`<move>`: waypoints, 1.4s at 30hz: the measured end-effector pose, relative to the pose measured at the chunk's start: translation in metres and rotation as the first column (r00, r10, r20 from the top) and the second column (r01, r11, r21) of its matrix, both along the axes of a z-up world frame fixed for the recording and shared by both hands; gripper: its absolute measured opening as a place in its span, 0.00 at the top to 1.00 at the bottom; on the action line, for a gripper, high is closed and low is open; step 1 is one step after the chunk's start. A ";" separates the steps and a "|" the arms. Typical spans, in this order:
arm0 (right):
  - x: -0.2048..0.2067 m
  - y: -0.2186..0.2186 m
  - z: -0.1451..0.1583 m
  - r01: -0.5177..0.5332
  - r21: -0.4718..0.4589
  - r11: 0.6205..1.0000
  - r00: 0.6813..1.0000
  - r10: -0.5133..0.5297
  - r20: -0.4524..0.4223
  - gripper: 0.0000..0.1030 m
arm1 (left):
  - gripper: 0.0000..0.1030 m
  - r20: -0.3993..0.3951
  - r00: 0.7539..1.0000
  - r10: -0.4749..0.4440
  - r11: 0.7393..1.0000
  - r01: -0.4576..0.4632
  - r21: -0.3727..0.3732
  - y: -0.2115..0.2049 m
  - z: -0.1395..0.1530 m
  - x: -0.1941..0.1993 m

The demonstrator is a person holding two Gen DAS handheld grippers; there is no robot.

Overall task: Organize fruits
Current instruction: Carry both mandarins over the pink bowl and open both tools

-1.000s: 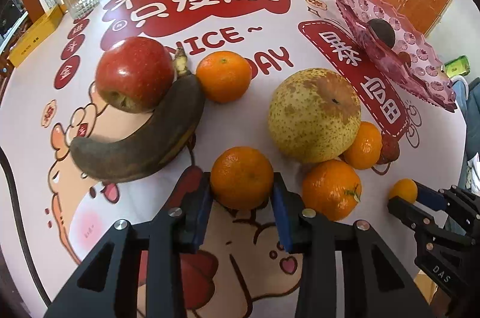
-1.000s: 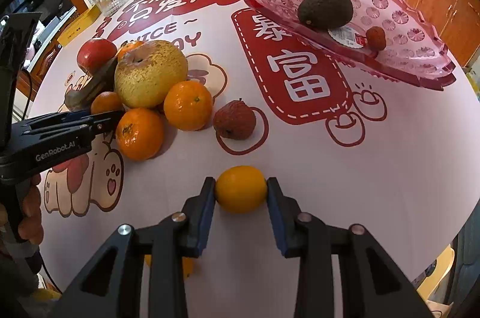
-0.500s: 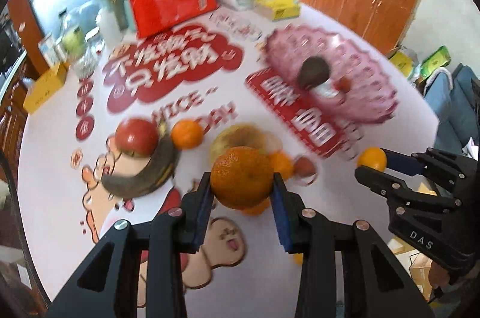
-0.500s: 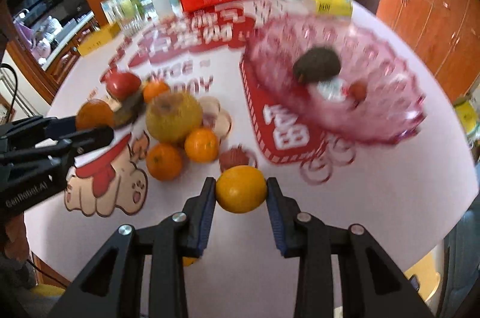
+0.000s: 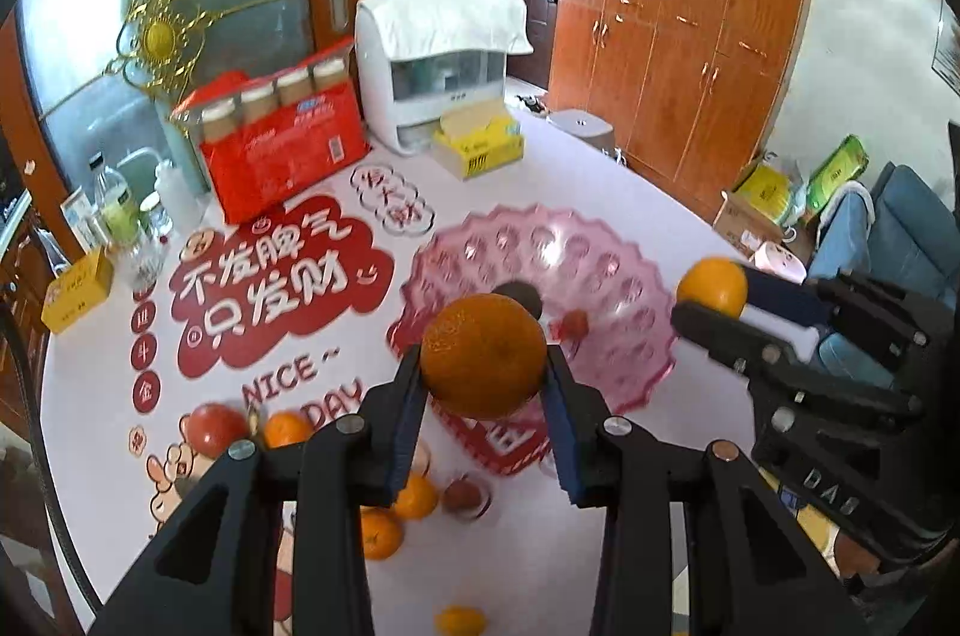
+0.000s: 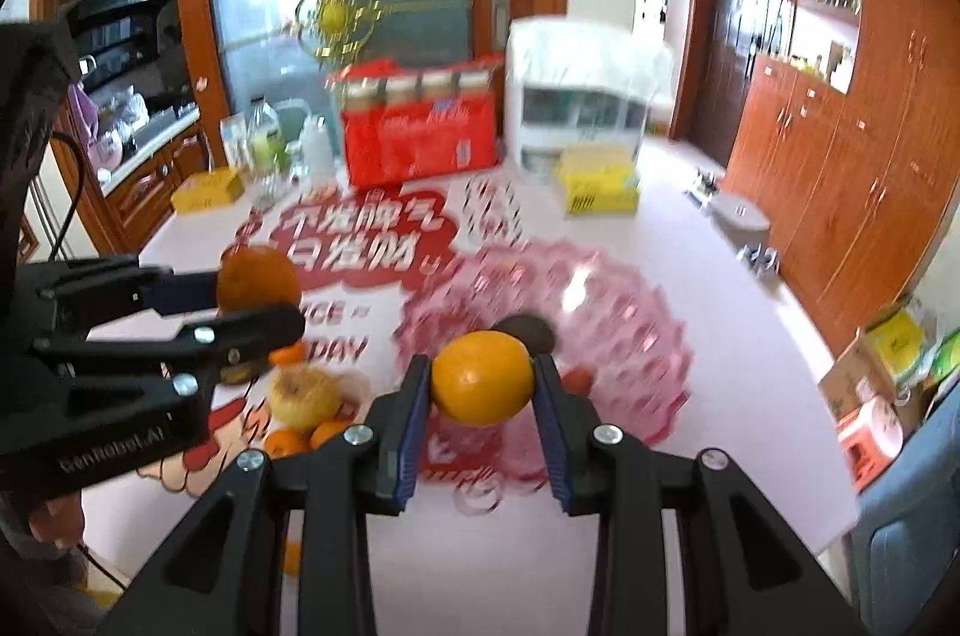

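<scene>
Orange fruit in both tongs now: your left tongs (image 5: 483, 384) clamp a mandarin (image 5: 483, 354), your right tongs (image 6: 482, 396) a yellower orange (image 6: 483, 377). Both were on the tabletop (image 5: 108, 396) a second ago; now they hang high, lined up toward the pink dish (image 5: 600, 276) holding an avocado (image 6: 531, 330). Pickup done; placing remains. Other fruit waits below.

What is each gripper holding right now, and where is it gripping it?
The left gripper clamps a mandarin orange across its sides; the right gripper clamps a smoother yellow-orange citrus the same way.
</scene>
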State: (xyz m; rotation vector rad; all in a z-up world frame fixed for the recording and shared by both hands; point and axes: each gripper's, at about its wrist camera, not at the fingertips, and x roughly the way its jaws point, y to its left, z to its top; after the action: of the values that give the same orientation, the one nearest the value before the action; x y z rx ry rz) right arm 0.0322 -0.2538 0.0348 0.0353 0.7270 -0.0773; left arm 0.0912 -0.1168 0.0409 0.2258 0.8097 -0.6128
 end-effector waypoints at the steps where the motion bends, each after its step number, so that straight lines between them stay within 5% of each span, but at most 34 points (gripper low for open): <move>1: 0.002 -0.005 0.004 0.001 -0.003 1.000 1.000 -0.001 0.011 0.67 | 0.65 0.004 1.000 0.005 1.000 -0.005 -0.002 -0.006 0.002 0.001; 12: 0.054 -0.086 0.015 0.018 -0.010 1.000 0.999 -0.018 0.032 0.67 | 0.65 -0.031 0.988 0.152 0.987 -0.150 0.060 -0.065 -0.016 0.038; 22: 0.098 -0.106 -0.045 -0.006 0.030 1.000 0.992 0.010 -0.125 0.67 | 0.65 -0.121 0.962 0.246 0.961 -0.225 0.163 -0.077 -0.075 0.070; 39: 0.120 -0.091 -0.134 -0.106 0.050 0.993 0.935 0.117 -0.335 0.66 | 0.63 -0.218 0.938 0.271 0.932 -0.198 0.303 -0.099 -0.147 0.084; 42: 0.118 -0.091 -0.141 -0.117 0.051 0.992 0.926 0.128 -0.356 0.65 | 0.35 -0.215 0.935 0.281 0.927 -0.207 0.313 -0.097 -0.149 0.082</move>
State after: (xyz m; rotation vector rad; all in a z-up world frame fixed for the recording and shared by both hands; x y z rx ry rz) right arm 0.1501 -0.3449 -0.1063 0.0030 1.0955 0.0488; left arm 0.1736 -0.2139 -0.1085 0.3071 1.1606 -0.2862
